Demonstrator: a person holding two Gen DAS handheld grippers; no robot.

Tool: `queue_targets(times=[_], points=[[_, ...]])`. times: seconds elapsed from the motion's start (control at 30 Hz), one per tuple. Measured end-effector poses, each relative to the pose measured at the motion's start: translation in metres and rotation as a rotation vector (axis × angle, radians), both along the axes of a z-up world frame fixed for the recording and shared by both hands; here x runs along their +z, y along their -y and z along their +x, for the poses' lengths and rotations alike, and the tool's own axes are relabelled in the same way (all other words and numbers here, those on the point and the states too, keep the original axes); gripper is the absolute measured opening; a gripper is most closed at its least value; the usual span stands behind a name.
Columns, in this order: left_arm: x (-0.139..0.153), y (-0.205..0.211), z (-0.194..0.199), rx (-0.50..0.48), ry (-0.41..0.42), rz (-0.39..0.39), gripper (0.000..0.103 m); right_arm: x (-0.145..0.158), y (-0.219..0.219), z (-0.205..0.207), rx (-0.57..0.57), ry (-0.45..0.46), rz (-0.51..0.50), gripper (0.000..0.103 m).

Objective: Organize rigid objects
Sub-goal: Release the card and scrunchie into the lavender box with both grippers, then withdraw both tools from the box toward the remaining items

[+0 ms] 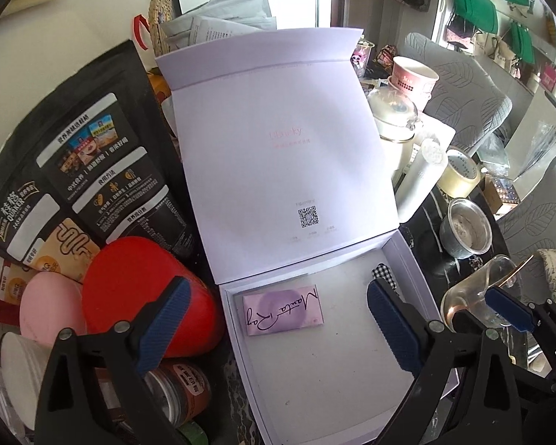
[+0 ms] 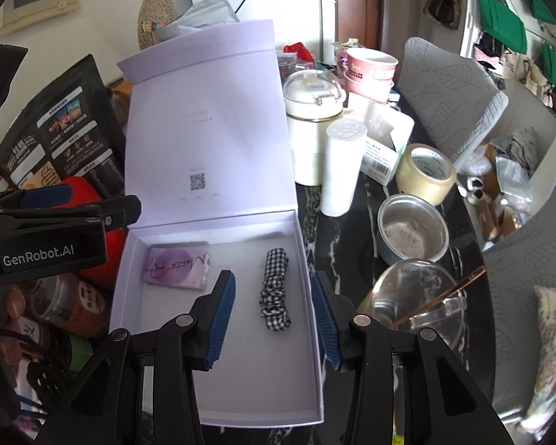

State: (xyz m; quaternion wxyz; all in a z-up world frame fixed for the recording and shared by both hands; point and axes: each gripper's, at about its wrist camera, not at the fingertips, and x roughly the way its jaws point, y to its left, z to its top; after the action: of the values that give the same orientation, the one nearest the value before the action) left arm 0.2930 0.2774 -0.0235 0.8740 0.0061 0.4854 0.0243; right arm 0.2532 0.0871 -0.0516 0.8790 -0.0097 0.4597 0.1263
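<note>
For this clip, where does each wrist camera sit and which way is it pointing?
Left wrist: sits on the left claw, low over the open white box, looking forward at its raised lid; own fingers spread wide, and the right claw's blue tip shows at right.
Right wrist: sits on the right claw, above the box's right wall, facing the same way; own fingers open, with the left claw and the person's hand at left.
Shared: box, pink card, checkered fabric, tape roll.

Both wrist views above open box point(image 1: 237, 337)
</note>
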Motion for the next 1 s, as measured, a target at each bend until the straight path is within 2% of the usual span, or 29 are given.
queue_targets(times=[0.6, 1.0], points=[[0.061, 0.019, -0.051, -0.045, 0.085, 0.002, 0.098, 0.052, 0.018, -0.058, -0.039, 0.091, 0.019, 0.042], [0.077, 0.049, -0.100, -0.120, 0.108, 0.004, 0.098, 0.065, 0.044, -0.115, -0.099, 0.118, 0.028, 0.042]])
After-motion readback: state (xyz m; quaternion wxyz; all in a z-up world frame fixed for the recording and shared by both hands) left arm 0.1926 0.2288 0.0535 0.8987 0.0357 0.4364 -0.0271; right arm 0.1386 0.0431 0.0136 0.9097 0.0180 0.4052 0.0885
